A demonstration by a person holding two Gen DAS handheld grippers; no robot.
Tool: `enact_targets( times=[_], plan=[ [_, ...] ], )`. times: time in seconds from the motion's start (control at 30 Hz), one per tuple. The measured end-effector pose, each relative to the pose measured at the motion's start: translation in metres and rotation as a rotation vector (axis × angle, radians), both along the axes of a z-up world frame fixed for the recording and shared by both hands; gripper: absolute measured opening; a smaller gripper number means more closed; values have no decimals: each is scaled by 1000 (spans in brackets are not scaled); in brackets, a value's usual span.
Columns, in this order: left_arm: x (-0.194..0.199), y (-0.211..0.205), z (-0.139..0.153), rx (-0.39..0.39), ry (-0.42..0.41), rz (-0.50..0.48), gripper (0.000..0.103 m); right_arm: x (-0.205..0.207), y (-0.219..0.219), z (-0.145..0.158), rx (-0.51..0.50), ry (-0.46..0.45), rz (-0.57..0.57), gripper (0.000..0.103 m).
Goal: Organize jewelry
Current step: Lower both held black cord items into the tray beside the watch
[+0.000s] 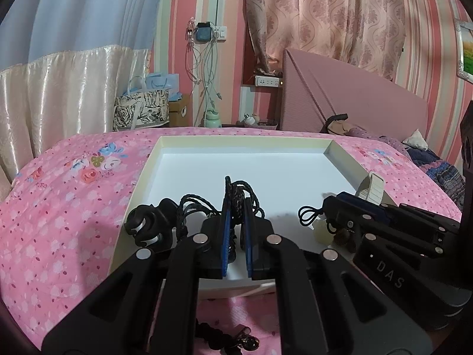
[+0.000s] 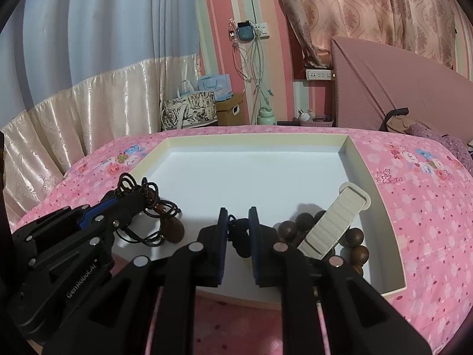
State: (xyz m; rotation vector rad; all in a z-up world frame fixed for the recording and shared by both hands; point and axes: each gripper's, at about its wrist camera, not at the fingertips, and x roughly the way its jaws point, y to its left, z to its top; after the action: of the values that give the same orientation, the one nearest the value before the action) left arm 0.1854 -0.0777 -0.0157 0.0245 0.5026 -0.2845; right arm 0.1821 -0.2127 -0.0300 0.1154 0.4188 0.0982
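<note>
— Pink floral bedspread [image 1: 59, 207] under us; what's pinched?

— My left gripper [image 1: 235, 207] clamps a limp black braided cord necklace [image 1: 242, 190] over the shallow white cardboard tray [image 2: 351, 153]. My right gripper [image 2: 238, 222] nips a dark knotted cord [image 2: 240, 233].

— Handling?

— Light, floppy, tangle-prone, I reckon; grip bunched strands.

The tray [image 2: 348, 153] lies on the bedspread [image 2: 419, 201], with the bead bracelet [image 2: 354, 242] in its right corner.

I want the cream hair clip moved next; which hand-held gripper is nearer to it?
Right. The right hand-held gripper sits just beside the cream hair clip; the left hand-held gripper is across the white tray, on its far side.
</note>
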Motion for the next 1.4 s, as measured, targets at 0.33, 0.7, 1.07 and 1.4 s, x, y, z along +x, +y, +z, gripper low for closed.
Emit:
enact_targets(
  times=[0.33,0.7,1.07,1.4],
  plan=[
    [0,-1,1,7,-6,5,6,0,-1,-2,-1,2,-6,14],
    [2,-8,0,60,1,47,6,7,0,-5,16,35,36,14],
    [-5,-12,2,92,-47,80,6,8,0,-6,16,42,35,14],
    [-7,-9,3,90,-57,111,6,9,-2,-8,30,39,31,14]
  ],
)
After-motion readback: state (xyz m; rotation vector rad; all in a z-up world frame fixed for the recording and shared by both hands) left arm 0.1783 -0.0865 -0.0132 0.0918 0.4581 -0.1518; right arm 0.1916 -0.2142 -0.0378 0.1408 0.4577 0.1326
